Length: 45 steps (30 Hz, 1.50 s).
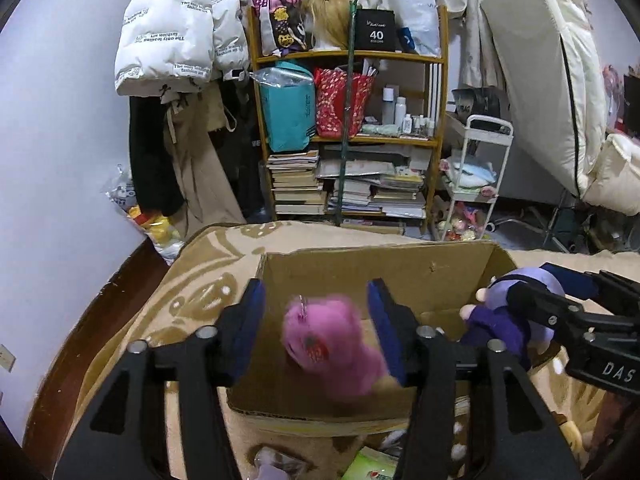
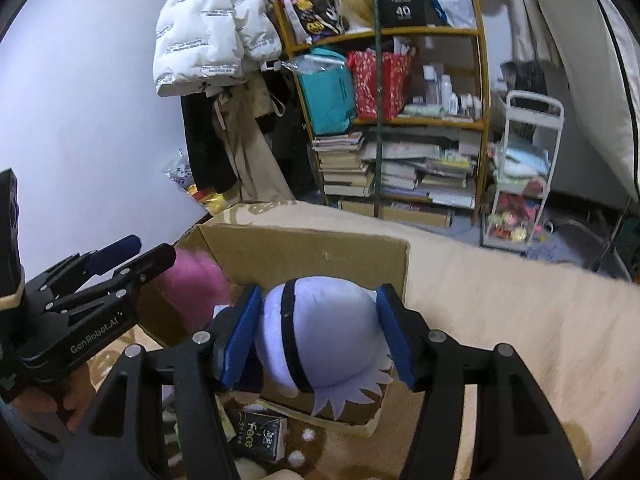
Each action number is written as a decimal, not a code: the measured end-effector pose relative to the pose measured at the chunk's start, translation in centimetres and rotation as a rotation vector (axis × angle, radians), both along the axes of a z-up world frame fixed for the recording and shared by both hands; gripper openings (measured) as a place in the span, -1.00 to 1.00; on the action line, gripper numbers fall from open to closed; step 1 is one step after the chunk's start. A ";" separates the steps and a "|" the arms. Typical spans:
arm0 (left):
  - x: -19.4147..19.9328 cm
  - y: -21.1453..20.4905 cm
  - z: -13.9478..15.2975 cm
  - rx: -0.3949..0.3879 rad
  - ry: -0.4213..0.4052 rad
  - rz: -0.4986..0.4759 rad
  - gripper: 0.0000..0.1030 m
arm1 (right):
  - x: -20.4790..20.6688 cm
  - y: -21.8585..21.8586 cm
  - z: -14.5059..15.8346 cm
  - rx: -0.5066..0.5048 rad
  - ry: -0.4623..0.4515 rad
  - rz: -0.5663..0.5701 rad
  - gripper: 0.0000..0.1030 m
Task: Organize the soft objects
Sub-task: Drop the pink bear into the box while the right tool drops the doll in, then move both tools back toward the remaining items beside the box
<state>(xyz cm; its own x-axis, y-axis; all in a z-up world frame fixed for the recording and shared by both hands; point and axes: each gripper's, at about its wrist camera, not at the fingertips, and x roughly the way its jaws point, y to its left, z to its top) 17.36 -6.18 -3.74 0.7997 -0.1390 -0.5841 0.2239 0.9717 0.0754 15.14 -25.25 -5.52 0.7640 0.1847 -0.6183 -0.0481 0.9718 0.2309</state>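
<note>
An open cardboard box [image 1: 360, 272] [image 2: 300, 252] sits on a beige patterned blanket [image 2: 500, 320]. A pink plush toy [image 1: 332, 344] [image 2: 196, 284], blurred, is over the box between the blue pads of my left gripper [image 1: 318, 312] [image 2: 154, 250]. A clear gap shows on its left side, so the jaws stand open. My right gripper [image 2: 318, 312] [image 1: 532, 280] holds a purple plush doll [image 2: 328, 328] [image 1: 500, 320] by its round pale head, over the box's right end. A pad lies against each side of the head.
Behind the bed stand a wooden shelf [image 1: 348, 120] of bags and books, a hanging white puffer jacket [image 1: 168, 40], a white cart [image 1: 476, 176] and a leaning mattress [image 1: 540, 80]. A dark "face" box [image 2: 256, 436] and a green packet [image 1: 372, 466] lie in front of the cardboard box.
</note>
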 end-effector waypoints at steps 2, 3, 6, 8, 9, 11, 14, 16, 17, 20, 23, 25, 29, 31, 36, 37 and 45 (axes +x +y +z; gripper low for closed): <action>-0.1 0.0 -0.1 0.021 -0.005 0.002 0.23 | 0.0 -0.2 -0.4 0.000 0.012 -0.008 0.26; -0.1 0.0 -0.1 0.028 -0.003 0.003 0.28 | -0.1 -0.3 -0.4 0.002 0.012 -0.013 0.26; -0.2 0.3 -0.2 0.038 0.020 -0.001 0.59 | -0.2 -0.3 -0.3 0.005 0.015 -0.005 0.32; -0.5 0.6 -0.2 0.046 0.023 0.002 0.61 | -0.4 0.0 0.0 -0.008 0.020 0.007 0.52; -0.7 0.9 -0.2 0.048 0.023 0.007 0.61 | -0.6 0.1 0.2 -0.014 0.016 0.008 0.64; -1.0 1.5 -0.1 0.039 0.036 0.009 0.62 | -1.2 0.4 0.5 -0.025 0.004 0.013 0.78; -1.4 2.2 0.3 0.027 0.044 0.031 0.75 | -1.9 0.7 0.9 -0.021 0.001 0.015 1.00; -1.9 2.6 0.5 0.019 0.044 0.031 0.84 | -2.4 0.8 1.2 -0.020 -0.005 0.014 1.00; -2.2 2.8 0.7 0.019 0.044 0.022 0.85 | -2.8 0.9 1.4 -0.025 -0.008 0.014 1.00; -3.2 3.1 0.9 0.047 0.033 0.033 0.87 | -3.5 1.3 1.8 -0.037 -0.006 0.024 1.00; -4.3 3.4 1.0 0.059 0.043 0.037 0.87 | -4.5 1.6 2.0 -0.039 0.000 0.023 1.00; -4.9 3.8 1.2 0.050 0.053 0.042 0.87 | -5.2 1.6 2.1 -0.036 0.003 0.019 1.00; -6.4 4.5 1.7 0.048 0.049 0.067 0.87 | -6.6 1.6 2.5 -0.035 0.002 0.007 1.00; -7.2 4.7 1.9 0.055 0.051 0.068 0.87 | -7.2 1.7 2.7 -0.038 0.001 0.006 1.00; -9.0 5.4 1.8 0.043 0.074 0.067 0.88 | -8.9 1.8 2.9 -0.039 0.012 0.000 1.00; -9.4 5.5 1.8 0.043 0.077 0.067 0.88 | -9.3 1.8 2.9 -0.037 0.015 0.000 1.00; -11.6 5.0 1.4 0.089 0.092 0.045 0.88 | -11.8 1.9 2.2 -0.040 0.049 -0.012 1.00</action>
<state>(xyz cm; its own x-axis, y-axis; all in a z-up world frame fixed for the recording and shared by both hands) 5.80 -1.19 -2.37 0.7466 -0.0482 -0.6635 0.1901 0.9712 0.1433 3.38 -23.39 -3.30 0.7345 0.1499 -0.6618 -0.0257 0.9807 0.1936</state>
